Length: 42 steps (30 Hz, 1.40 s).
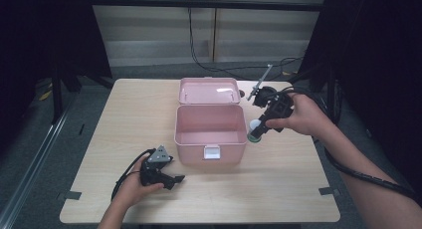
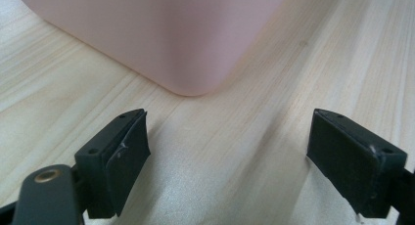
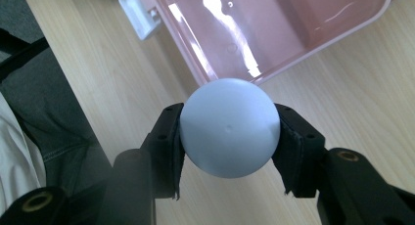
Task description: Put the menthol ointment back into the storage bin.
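Clamped between the right gripper's point(image 3: 230, 151) jaws, the pale blue ball point(image 3: 230, 134) hangs just beside the open pink box point(image 1: 211, 139), probably bound for its bare inside; the left gripper point(image 2: 230, 156) rests wide apart, holding nothing, near the box's corner.
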Available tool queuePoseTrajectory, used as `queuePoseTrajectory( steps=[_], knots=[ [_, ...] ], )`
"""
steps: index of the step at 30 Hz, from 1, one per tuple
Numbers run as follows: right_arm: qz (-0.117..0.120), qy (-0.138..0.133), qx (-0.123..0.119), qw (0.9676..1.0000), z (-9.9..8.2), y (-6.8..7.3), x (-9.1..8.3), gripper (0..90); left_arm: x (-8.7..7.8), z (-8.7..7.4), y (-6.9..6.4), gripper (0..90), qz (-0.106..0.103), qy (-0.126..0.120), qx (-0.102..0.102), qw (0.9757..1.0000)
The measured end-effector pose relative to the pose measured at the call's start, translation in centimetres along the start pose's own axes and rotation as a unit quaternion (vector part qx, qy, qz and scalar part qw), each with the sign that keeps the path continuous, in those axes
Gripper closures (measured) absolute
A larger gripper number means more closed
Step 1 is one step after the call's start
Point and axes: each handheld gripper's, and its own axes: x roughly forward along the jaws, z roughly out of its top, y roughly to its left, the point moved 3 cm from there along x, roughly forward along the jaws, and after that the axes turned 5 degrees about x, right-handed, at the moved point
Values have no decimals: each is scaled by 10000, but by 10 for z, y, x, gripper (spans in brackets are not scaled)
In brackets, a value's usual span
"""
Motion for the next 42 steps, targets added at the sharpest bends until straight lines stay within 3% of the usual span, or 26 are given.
queuePoseTrajectory(
  steps=[20,35,42],
  knots=[
    [-119,39,101,9999,45,-7,12,503,0,0,0,151,-5,7,-19,10000],
    [-230,151,429,9987,64,-18,31,503,0,0,0,151,-2,2,-11,10000],
    [-261,127,704,9971,71,-22,42,503,0,0,0,151,-1,0,-4,10000]
  ],
)
